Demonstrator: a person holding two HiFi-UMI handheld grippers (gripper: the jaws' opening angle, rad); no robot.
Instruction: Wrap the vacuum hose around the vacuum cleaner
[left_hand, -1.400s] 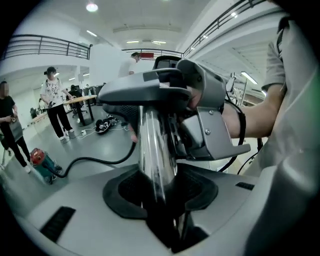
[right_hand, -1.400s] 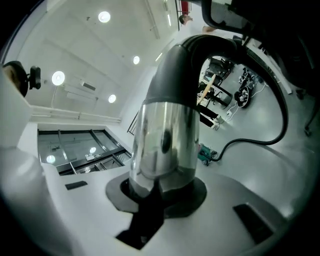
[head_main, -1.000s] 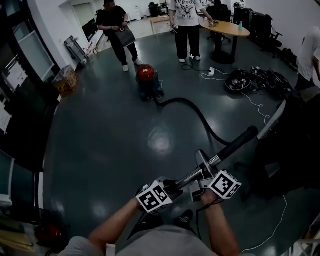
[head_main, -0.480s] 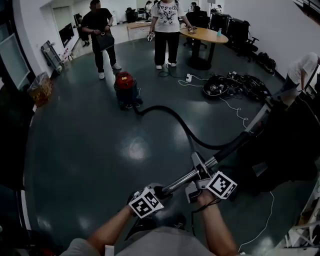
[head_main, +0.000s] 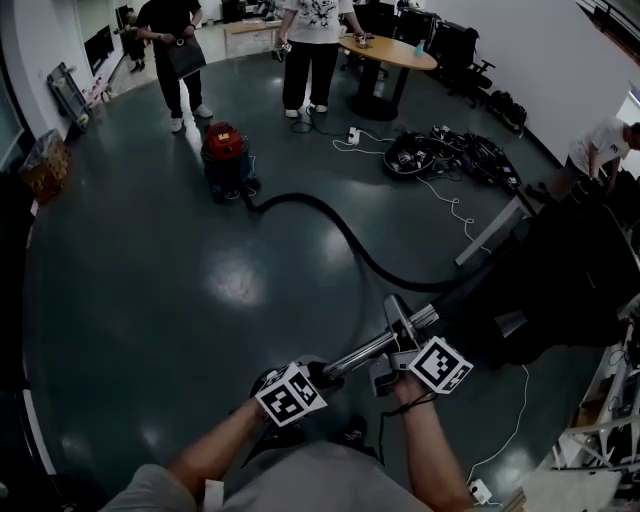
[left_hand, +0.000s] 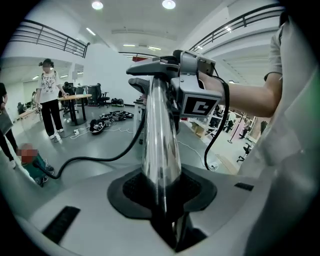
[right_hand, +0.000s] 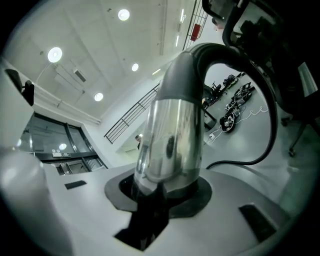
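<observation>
The red vacuum cleaner (head_main: 224, 150) stands on the dark floor at the far left. Its black hose (head_main: 330, 225) curves across the floor to the chrome wand (head_main: 372, 348) that I hold in front of me. My left gripper (head_main: 322, 376) is shut on the wand's lower end; its jaws have just been closing, and the chrome tube (left_hand: 160, 145) fills them. My right gripper (head_main: 395, 362) is shut on the wand higher up; its jaws have just been opening a little, and the tube (right_hand: 170, 145) with its grey cuff still sits between them. The right gripper (left_hand: 196, 97) also shows in the left gripper view.
Two people (head_main: 310, 40) stand beyond the cleaner beside a round table (head_main: 388, 52). A heap of cables (head_main: 440, 155) and a white cord (head_main: 455, 205) lie at the back right. Dark furniture (head_main: 575, 285) is close on my right, with another person (head_main: 600, 150) behind it.
The cleaner and the people have slid to the left in the head view. The hose's bend now lies further from the wand. Both grippers have kept the wand.
</observation>
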